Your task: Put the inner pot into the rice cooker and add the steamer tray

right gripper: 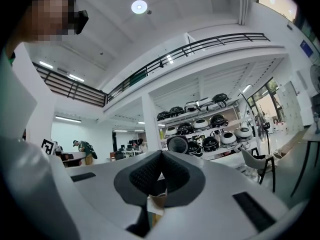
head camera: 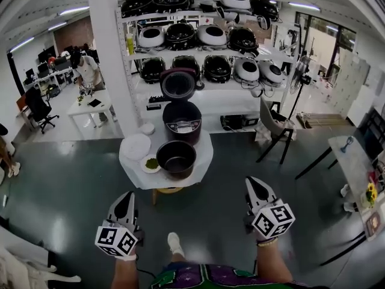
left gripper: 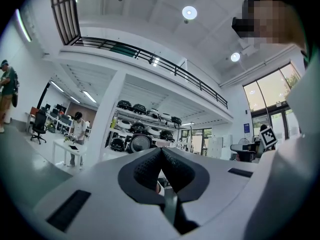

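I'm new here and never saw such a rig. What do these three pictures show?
A person holds a two-jaw gripper in each hand. The head view looks down from their head at the left gripper and right gripper. The other two views ride on each gripper, looking along its jaws; both are shut and empty. Ahead, a small table carries an open rice cooker, a dark inner pot, a white tray and a small dish of something green.

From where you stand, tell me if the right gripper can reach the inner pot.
Probably not yet: the right gripper is shut and hangs well short of the inner pot on the table. Nothing blocks the way, though.
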Action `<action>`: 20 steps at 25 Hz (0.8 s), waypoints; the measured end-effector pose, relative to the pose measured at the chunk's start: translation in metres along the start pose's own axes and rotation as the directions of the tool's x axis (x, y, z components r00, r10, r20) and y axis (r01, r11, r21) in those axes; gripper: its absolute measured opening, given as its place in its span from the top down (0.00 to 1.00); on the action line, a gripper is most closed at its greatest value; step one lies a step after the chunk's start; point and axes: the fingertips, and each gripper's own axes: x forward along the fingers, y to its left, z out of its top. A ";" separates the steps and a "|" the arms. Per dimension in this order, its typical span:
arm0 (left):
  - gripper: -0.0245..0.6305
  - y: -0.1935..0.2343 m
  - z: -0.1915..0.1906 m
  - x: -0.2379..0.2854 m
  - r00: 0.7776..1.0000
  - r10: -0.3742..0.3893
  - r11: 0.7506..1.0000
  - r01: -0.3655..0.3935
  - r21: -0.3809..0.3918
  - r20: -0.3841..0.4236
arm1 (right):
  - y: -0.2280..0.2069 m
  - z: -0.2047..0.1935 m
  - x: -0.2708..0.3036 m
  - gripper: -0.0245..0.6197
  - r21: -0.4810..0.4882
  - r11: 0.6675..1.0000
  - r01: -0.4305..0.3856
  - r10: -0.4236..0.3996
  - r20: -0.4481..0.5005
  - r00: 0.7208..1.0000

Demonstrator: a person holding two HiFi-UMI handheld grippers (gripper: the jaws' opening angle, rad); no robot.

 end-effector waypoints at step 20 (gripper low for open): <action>0.93 0.160 0.056 0.198 0.999 -0.035 0.999 0.035 0.011 0.008 | -0.008 0.035 0.252 0.95 -0.046 0.998 0.040 -0.041 -0.005 0.999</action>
